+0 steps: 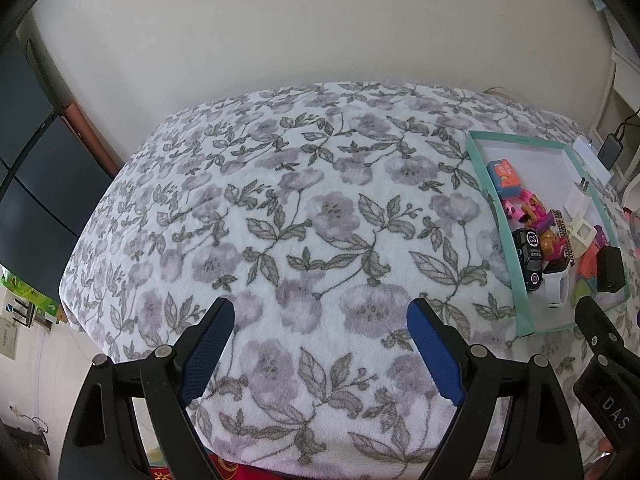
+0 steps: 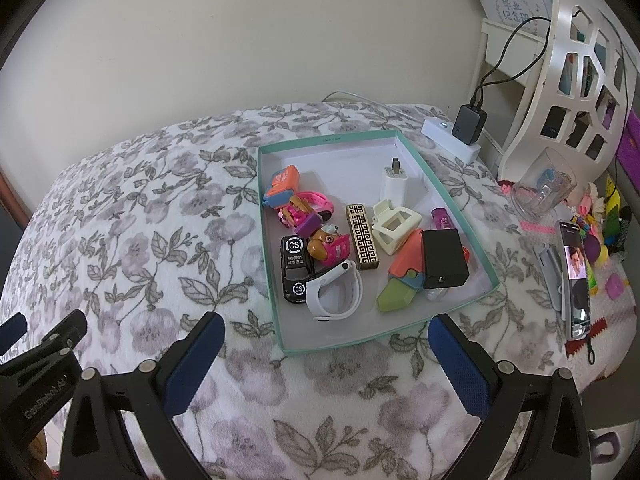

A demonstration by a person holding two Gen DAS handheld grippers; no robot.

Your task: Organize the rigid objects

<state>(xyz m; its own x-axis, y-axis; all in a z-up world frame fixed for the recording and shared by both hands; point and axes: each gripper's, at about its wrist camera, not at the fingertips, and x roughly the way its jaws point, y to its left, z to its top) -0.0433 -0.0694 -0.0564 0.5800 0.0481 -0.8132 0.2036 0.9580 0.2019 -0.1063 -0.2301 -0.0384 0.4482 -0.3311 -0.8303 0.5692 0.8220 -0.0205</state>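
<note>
A shallow teal-rimmed box point(image 2: 276, 280) lies on the flowered blanket point(image 2: 140, 220) and holds several small objects. Among them are a black toy car point(image 2: 295, 270), a white watch band point(image 2: 340, 292), a gold patterned bar point(image 2: 362, 242), a cream hair claw point(image 2: 394, 224), a black block point(image 2: 444, 258), a white charger plug point(image 2: 394, 182) and an orange case point(image 2: 282, 184). My right gripper point(image 2: 326, 332) hangs open just before the box's near edge, nothing between its blue pads. My left gripper point(image 1: 320, 316) is open over bare blanket point(image 1: 280, 220), left of the box point(image 1: 508, 256).
A white power strip point(image 2: 448, 136) with a black adapter point(image 2: 468, 124) sits behind the box. To the right are a phone point(image 2: 576, 276) on a stand, a clear cup point(image 2: 544, 188), a white cut-out chair back point(image 2: 576, 72) and small toys. A wall bounds the far side.
</note>
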